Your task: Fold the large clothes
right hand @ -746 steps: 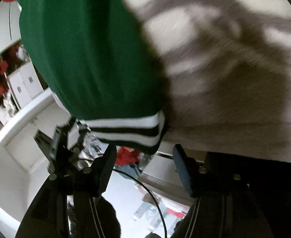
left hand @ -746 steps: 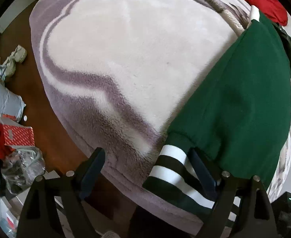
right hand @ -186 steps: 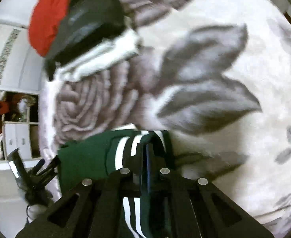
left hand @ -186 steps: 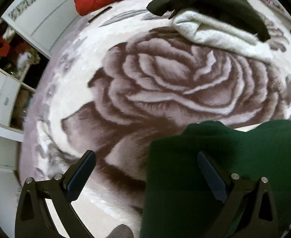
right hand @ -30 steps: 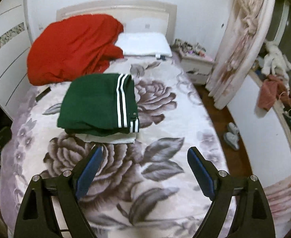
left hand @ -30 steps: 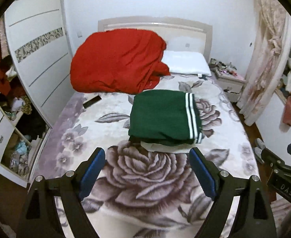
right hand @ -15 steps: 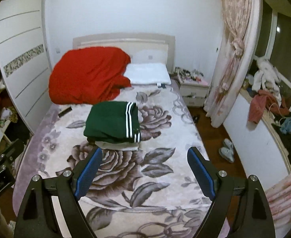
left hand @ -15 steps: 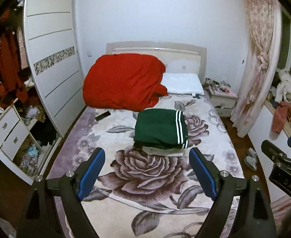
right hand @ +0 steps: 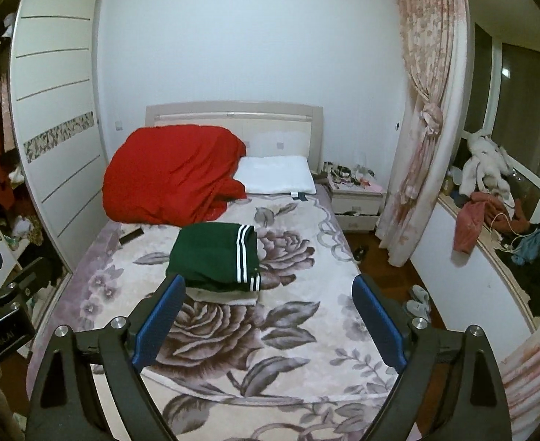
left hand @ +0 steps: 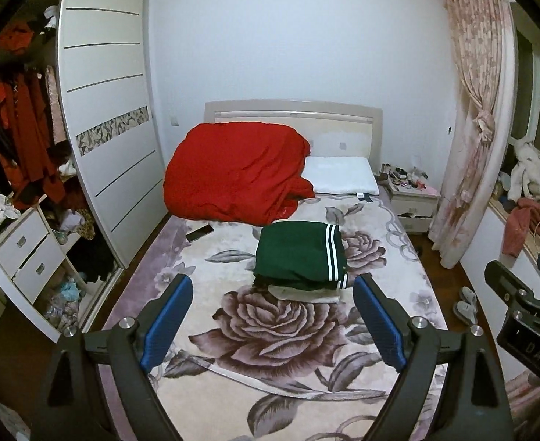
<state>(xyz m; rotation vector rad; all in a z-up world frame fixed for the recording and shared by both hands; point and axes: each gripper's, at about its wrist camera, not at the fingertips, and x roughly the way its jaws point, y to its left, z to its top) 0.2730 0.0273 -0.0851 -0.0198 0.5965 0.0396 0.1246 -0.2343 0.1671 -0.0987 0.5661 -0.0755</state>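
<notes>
The folded green garment [left hand: 301, 257] lies near the middle of the bed [left hand: 306, 334], on top of a paler folded item [left hand: 306, 294] whose edge shows beneath its near side. Its long axis runs roughly from the foot of the bed toward the headboard [left hand: 292, 114], tilted slightly. The white stripes [left hand: 332, 257] run along its right edge, following that same axis, with the striped cuff end at the near right corner.

The left gripper [left hand: 271, 319] hangs well back from the bed, jaws spread wide with nothing between them; they have just been opening a little further. The right gripper [right hand: 268, 316] is likewise released and wide, grasping nothing, also well clear of the garment.

At the head of the bed a red duvet [left hand: 233, 172] is heaped on the left, with a white pillow [left hand: 339, 180] just beside it on the right. A dark flat object [left hand: 199, 234] lies on the floral blanket near the duvet's left edge.

The wardrobe [left hand: 108, 128] at left stands open; red clothes [left hand: 23, 128] hang inside and loose items fill its lower shelves. The bedside table [left hand: 413, 202] carries small clutter on top. A window ledge [right hand: 490, 220] at right holds piled clothes.
</notes>
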